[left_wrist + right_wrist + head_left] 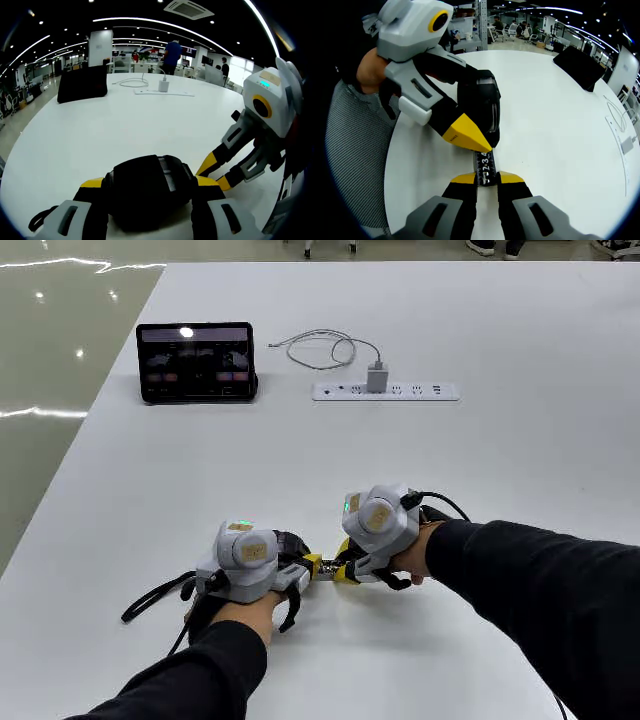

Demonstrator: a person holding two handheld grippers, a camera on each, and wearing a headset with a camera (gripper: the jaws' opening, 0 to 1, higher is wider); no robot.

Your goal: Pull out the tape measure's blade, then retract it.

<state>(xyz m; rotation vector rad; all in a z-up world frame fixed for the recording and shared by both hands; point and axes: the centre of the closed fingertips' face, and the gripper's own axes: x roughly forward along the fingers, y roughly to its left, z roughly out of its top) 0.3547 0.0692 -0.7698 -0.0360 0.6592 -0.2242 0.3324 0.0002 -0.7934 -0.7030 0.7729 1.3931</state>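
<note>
A black tape measure [150,192] sits between the yellow-tipped jaws of my left gripper [150,182], which is shut on its body low over the white table. A short length of black blade [484,164] with white numbers runs out of the case [482,102]. My right gripper [485,178] is shut on the blade's end. In the head view the left gripper [308,568] and right gripper [343,571] nearly meet tip to tip near the table's front, with the blade [326,567] between them. The right gripper [216,172] enters the left gripper view from the right.
A dark tablet [197,362] stands at the back left. A white power strip [385,391] with a charger and looped cable lies at the back centre. The table [470,460] ends at the left over a glossy floor. People stand far off in the room.
</note>
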